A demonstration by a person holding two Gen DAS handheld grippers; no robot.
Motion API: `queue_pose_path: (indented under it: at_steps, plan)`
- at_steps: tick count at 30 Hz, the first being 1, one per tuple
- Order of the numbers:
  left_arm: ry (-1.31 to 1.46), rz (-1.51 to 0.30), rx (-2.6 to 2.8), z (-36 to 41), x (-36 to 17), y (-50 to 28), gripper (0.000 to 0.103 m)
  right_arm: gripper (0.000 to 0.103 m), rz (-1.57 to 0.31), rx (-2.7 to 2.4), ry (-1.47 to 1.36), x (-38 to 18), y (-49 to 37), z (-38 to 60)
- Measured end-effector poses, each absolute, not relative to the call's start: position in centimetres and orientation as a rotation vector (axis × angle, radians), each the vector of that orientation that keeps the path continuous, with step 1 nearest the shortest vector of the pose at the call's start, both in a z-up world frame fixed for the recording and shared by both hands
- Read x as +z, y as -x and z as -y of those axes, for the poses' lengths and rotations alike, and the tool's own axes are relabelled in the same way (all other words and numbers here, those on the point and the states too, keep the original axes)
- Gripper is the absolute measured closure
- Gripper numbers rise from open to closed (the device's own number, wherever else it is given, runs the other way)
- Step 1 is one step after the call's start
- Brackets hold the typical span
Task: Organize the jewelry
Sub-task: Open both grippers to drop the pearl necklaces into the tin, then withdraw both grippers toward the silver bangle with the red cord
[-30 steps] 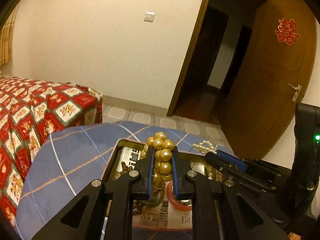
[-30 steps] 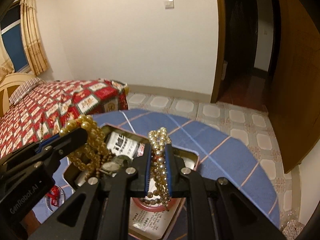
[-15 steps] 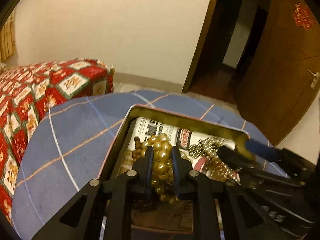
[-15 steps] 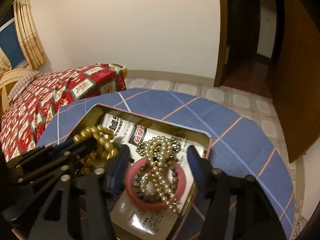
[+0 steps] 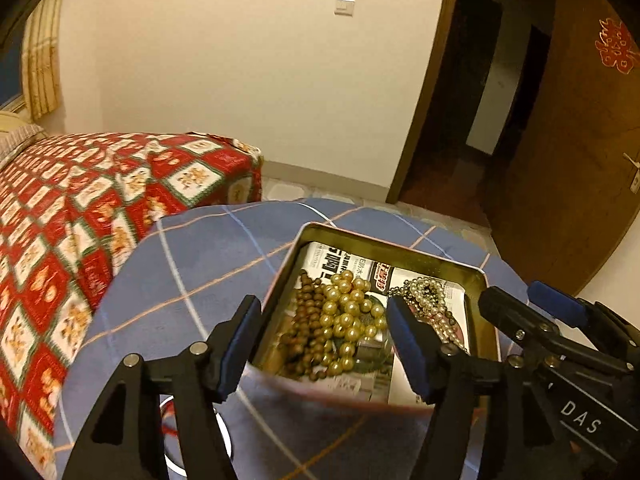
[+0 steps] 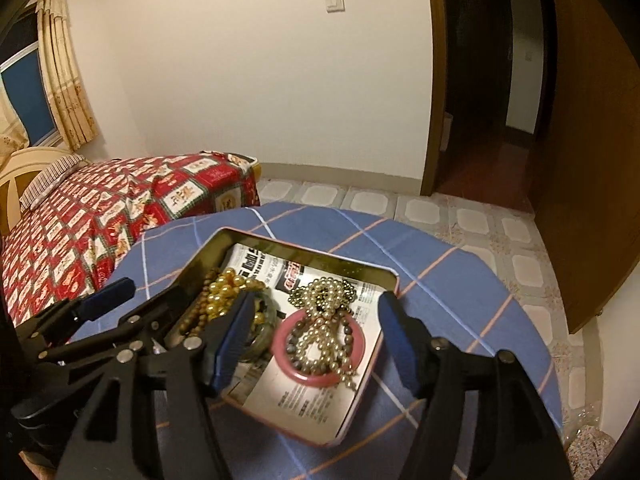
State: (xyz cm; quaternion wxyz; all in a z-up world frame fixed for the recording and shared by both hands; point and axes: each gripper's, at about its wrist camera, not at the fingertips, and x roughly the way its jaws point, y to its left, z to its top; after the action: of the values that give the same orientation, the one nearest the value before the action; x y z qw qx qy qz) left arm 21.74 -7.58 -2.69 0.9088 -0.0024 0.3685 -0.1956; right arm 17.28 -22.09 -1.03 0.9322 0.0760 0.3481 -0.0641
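Now both grippers are being held over the tin box, each with its jaws spread wide apart and nothing between them. The left gripper is being poised above the near left part of the box, over the gold bead string and the brown bead string, which are lying heaped together and touching. The right gripper is being poised above the pearl necklace, which is lying draped across the pink bangle on the printed paper lining. The box is being carried by the worktop, covered in a blue checked cloth.

The release of the strings into the box is judged to be the step in hand, so the jewelry is being left inside the tin, gold and brown beads to the left, pearls and bangle to the right. To finish this well, the jaws are best being kept fully parted while each gripper is being lifted straight up, so that no loop is being snagged on a pad and dragged out over the rim. Sideways travel is best being avoided until the fingers are clear of the wall. Something like a ring with red thread is being glimpsed on the cloth beneath the left gripper; what it is cannot be told.
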Motion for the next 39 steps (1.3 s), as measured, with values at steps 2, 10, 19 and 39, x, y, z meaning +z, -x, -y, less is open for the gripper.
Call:
queue_pose_path:
  at_steps: [2, 10, 19, 39]
  plan:
    - [0.008, -0.753, -0.387, 6.9, -2.3, -20.9, 0.035, 0.03, -0.701, -0.128, -0.155, -0.6, -16.8, 21.7]
    - [0.024, -0.741, -0.355, 4.5, -1.8, -17.7, 0.035, 0.028, -0.685, -0.107, -0.145, 0.0, -14.3, 19.7]
    - [0.043, -0.702, -0.351, 2.2, -1.2, -13.6, 0.035, 0.028, -0.682, -0.091, -0.144, -0.6, -11.1, 17.9]
    - [0.041, -0.643, -0.338, -1.6, -2.3, -7.7, 0.035, 0.028, -0.663, -0.062, -0.096, -2.0, -6.4, 14.1]
